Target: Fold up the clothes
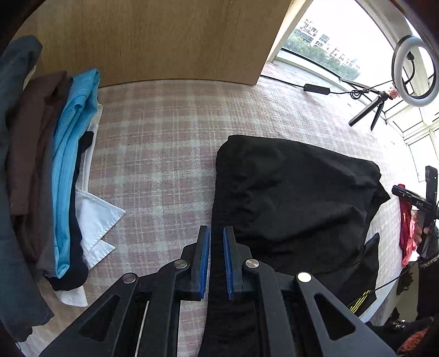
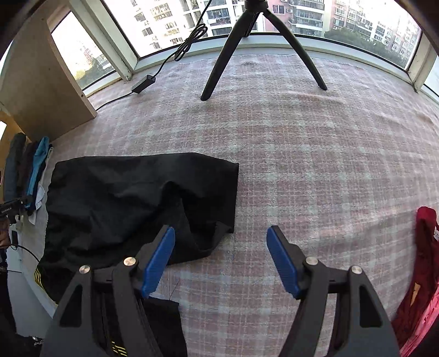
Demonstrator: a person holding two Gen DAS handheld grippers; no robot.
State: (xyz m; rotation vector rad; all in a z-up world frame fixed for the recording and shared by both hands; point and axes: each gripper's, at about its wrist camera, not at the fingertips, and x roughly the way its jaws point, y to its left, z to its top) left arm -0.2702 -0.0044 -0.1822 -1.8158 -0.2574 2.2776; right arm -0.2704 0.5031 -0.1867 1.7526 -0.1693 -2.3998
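A: You're working on a pink-and-white checked blanket (image 2: 301, 153) spread before a bay window (image 2: 170, 19), with a wooden panel (image 1: 164, 41) standing along its far-left edge.

B: And your left gripper (image 1: 216, 261)?

A: Its blue pads (image 1: 204, 263) are drawn nearly together, with a strip of the black garment (image 1: 296, 197) running between them. They look clamped on that fabric, though a thin gap shows on either side of it.

B: Your right gripper (image 2: 221, 261)?

A: Spread wide, holding nothing. Its left finger (image 2: 159, 263) hangs over the garment's near edge; whether it touches the cloth, I can't tell. The right finger hangs over bare blanket.

B: Where does the garment lie?

A: Toward the blanket's near-left part, crumpled, with a yellow-striped bit (image 1: 359, 300) by the near edge.

B: What's hard to make out for you?

A: The stack of clothes (image 1: 65, 170) at the left edge is cut off by the lens rim. The red clothing (image 2: 419, 274) at the right edge is only partly in view. The ring light (image 1: 414, 70) on its tripod (image 2: 247, 41) is cropped in the right wrist view.
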